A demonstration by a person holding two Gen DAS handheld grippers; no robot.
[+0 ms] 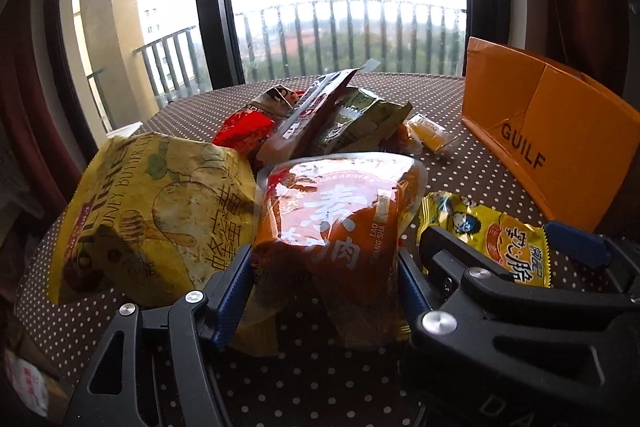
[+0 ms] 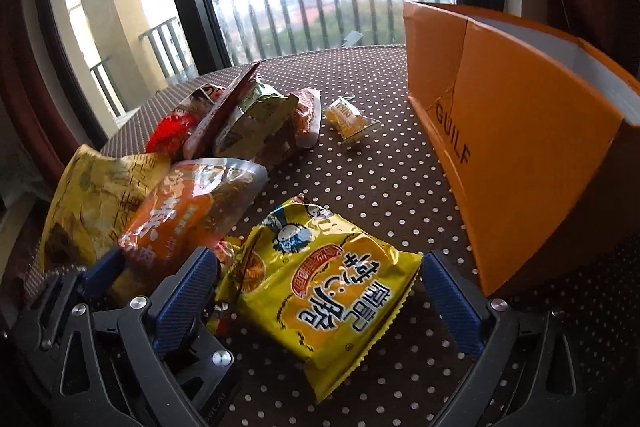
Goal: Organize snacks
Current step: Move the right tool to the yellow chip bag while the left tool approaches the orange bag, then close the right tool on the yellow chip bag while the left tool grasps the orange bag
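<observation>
An orange-red snack packet (image 1: 340,219) (image 2: 184,219) sits between the blue pads of my left gripper (image 1: 322,291), which is shut on its lower part. A yellow packet with a cartoon face (image 2: 320,287) (image 1: 492,235) lies flat on the dotted tablecloth (image 2: 360,179). My right gripper (image 2: 320,303) (image 1: 516,247) stands wide open around it, the pads clear of both its sides. The right gripper's left finger is close beside the left gripper. An open orange box (image 2: 520,131) (image 1: 560,147) stands to the right.
A big yellow chip bag (image 1: 152,211) (image 2: 92,203) leans against the held packet on the left. Several more snack packets (image 1: 320,119) (image 2: 248,119) are heaped behind, with a small yellow sweet (image 2: 350,119) beside them. A window and balcony rail lie beyond the table.
</observation>
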